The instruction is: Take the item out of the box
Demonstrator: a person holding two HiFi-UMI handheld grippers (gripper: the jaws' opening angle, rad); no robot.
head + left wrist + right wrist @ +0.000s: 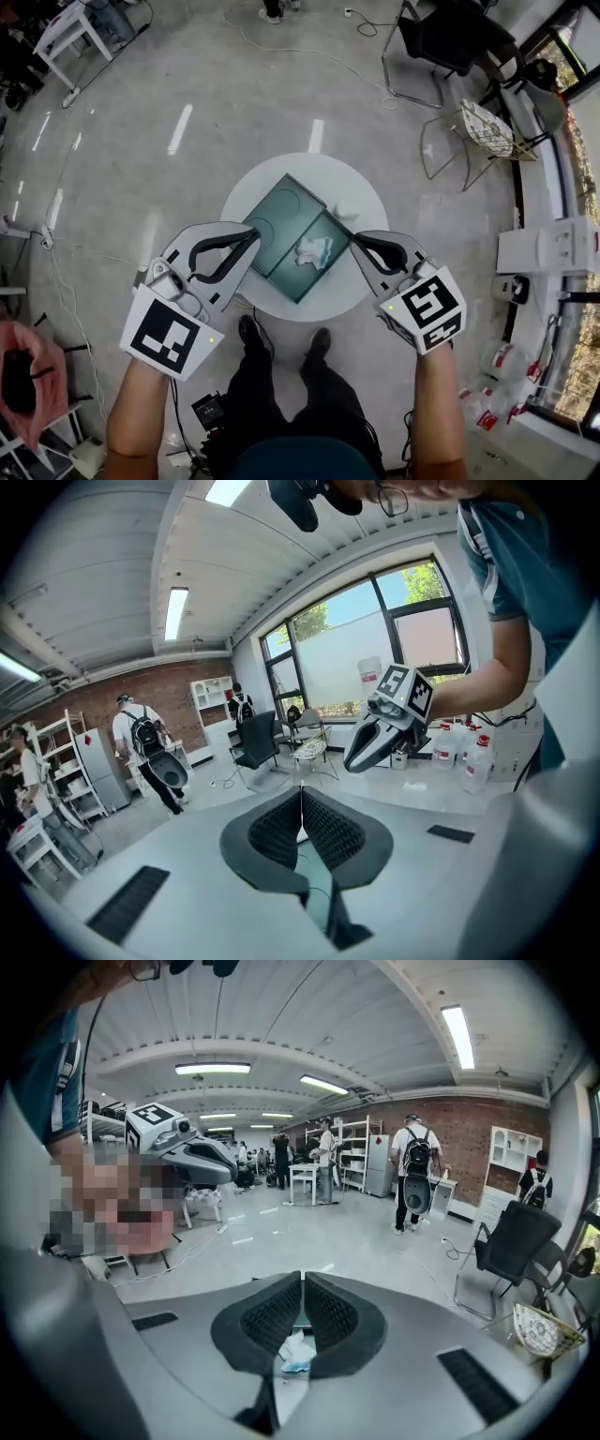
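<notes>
A dark green box (281,220) lies open on a small round white table (361,192), its lid folded out to the upper left. A crumpled white item (314,250) rests in the box's lower right half. My left gripper (253,232) hovers at the box's left edge, shut and empty. At the box's right edge my right gripper (354,240) is also shut, holding nothing. In the right gripper view the item (298,1352) shows just below the closed pads (281,1316). The left gripper view shows its pads (333,829) together, with the green box (319,892) below.
A wire chair (487,127) and a dark chair (450,37) stand beyond the table at the upper right. Water bottles (487,412) sit on the floor at the right, and cables run across the floor at the left. People stand far off in both gripper views.
</notes>
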